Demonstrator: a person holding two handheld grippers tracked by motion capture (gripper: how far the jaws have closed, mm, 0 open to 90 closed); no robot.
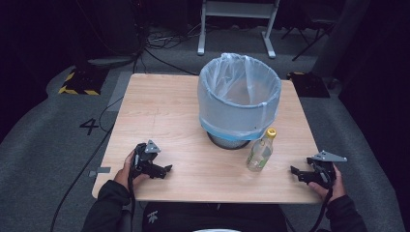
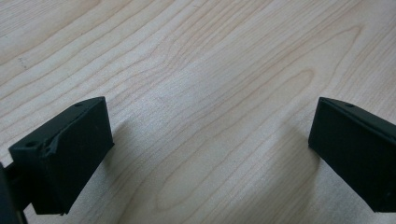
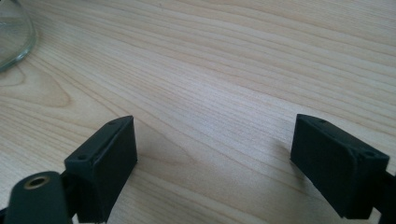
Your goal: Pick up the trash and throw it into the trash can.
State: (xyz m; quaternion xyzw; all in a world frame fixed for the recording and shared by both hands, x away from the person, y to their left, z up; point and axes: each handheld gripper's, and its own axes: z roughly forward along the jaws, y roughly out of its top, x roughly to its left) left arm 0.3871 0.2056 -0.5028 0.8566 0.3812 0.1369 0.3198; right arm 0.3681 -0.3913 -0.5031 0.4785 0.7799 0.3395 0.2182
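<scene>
A clear plastic bottle (image 1: 260, 152) with a yellow cap stands upright on the wooden table (image 1: 159, 121), just in front of the bin. Its rounded base (image 3: 11, 39) shows at the top left of the right gripper view. My left gripper (image 1: 167, 170) rests near the front left of the table, jaws wide apart with bare wood between them (image 2: 210, 126). My right gripper (image 1: 294, 171) sits near the front right edge, to the right of the bottle and apart from it, open with nothing between its jaws (image 3: 215, 140).
A round waste bin (image 1: 239, 96) lined with a pale blue plastic bag stands at the table's middle back. Grey carpet, cables and a white frame's legs (image 1: 237, 29) lie beyond the table. A person's hands and dark sleeves hold both grippers.
</scene>
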